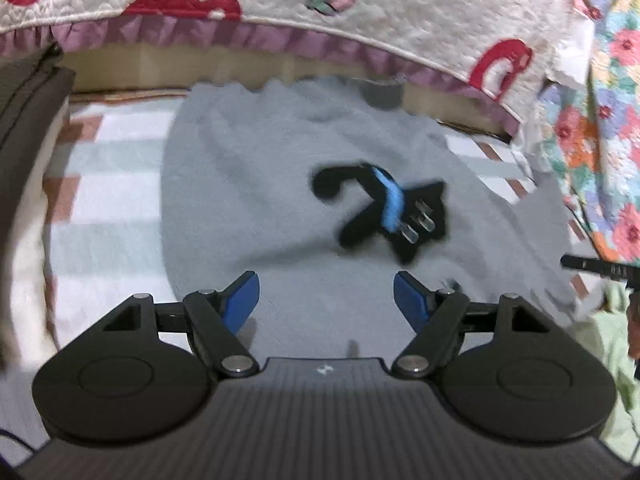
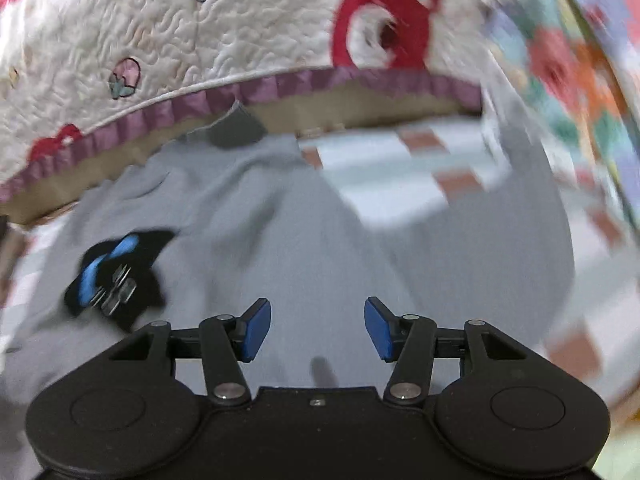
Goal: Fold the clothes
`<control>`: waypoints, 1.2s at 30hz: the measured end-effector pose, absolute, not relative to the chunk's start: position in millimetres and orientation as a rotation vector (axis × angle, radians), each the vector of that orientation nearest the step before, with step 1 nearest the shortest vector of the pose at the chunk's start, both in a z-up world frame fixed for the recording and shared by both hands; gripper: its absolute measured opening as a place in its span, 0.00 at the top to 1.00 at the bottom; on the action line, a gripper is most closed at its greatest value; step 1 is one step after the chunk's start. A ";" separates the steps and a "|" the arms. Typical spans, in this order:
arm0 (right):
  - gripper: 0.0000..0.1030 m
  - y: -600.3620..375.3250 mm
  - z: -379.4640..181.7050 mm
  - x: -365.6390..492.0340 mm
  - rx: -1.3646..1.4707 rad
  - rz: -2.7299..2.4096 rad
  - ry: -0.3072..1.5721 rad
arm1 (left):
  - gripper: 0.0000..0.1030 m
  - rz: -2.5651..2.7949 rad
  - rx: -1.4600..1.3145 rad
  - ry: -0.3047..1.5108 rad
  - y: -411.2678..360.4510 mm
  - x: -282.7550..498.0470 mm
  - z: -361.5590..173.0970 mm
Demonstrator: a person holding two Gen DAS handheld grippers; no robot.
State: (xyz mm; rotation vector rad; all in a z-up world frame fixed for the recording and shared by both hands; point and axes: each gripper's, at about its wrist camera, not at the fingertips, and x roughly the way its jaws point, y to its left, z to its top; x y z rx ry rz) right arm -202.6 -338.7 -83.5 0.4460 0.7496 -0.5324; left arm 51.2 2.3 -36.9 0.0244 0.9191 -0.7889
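1. Grey garment (image 1: 256, 184) lies spread on the checked sheet (image 1: 108, 168), its far edge at the quilt's purple frill (image 1: 256, 34).
2. Left gripper (image 1: 326, 300) above garment: jaws apart, empty.
3. Right gripper (image 2: 317, 330) above garment: jaws apart, empty.

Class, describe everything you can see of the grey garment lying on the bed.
The grey garment looks like soft knit fabric, spread mostly flat but rumpled, on a checked sheet. A black print with a blue stripe marks it. Its far edge reaches the frilled quilt. Both open hand-held grippers, left and right, hover over it, gripping nothing.
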 end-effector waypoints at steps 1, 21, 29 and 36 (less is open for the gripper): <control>0.45 -330.5 -82.8 -215.4 0.448 -0.491 0.756 | 0.29 -0.788 0.036 0.932 1.8 38.6 -39.3; 0.70 -296.5 -131.1 -328.8 0.779 -0.248 0.713 | 0.29 -0.928 0.371 0.919 -55.3 -60.9 -15.2; 0.72 -296.6 -145.5 -336.2 0.904 -0.244 0.593 | 0.31 -0.888 0.499 0.904 -73.2 -79.6 -18.9; 0.48 -285.0 -150.8 -341.9 1.000 -0.168 0.488 | 0.29 -0.866 0.488 0.910 -60.0 -88.1 -16.5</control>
